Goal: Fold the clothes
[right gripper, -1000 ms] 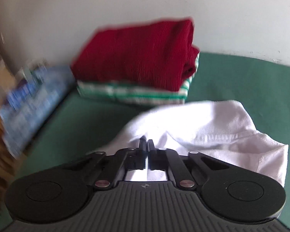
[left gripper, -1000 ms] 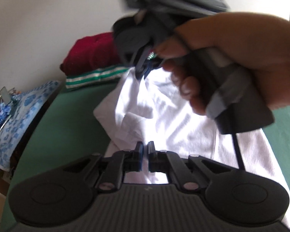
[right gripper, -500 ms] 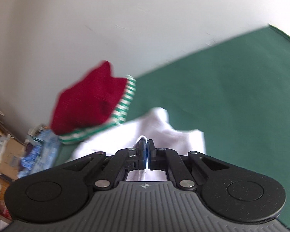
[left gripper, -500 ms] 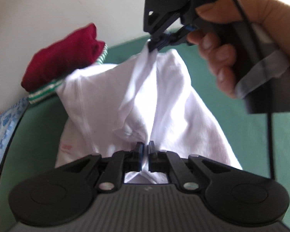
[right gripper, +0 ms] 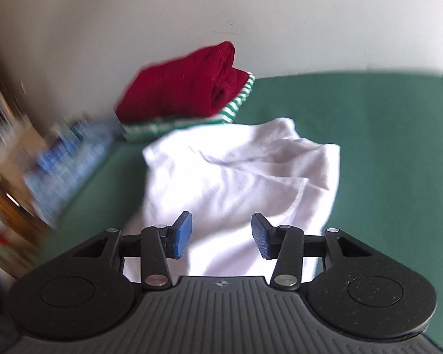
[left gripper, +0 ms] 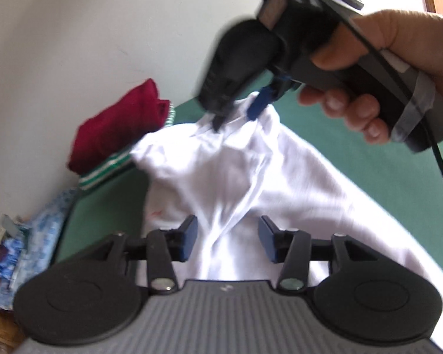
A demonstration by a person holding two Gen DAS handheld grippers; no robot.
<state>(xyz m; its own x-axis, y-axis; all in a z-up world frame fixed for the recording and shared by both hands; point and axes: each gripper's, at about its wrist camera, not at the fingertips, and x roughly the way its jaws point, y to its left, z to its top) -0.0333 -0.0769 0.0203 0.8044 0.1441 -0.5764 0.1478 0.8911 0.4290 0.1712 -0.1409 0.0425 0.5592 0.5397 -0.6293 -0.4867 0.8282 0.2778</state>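
Both tools, left [left gripper: 225, 238] and right [right gripper: 220, 235], gape, gripping nothing; the crumpled white cotton shirt [right gripper: 236, 177] risks slumping unevenly across the green desk [right gripper: 384, 135].

Your white shirt [right gripper: 236, 177] lies rumpled on the green surface, bunched into soft folds with a hemmed edge turned over near its right side. Just behind it, against the wall, you have a folded red garment [right gripper: 186, 88] stacked on a folded green-and-white striped one [right gripper: 236, 107]. The shirt's far edge sits just in front of that stack.
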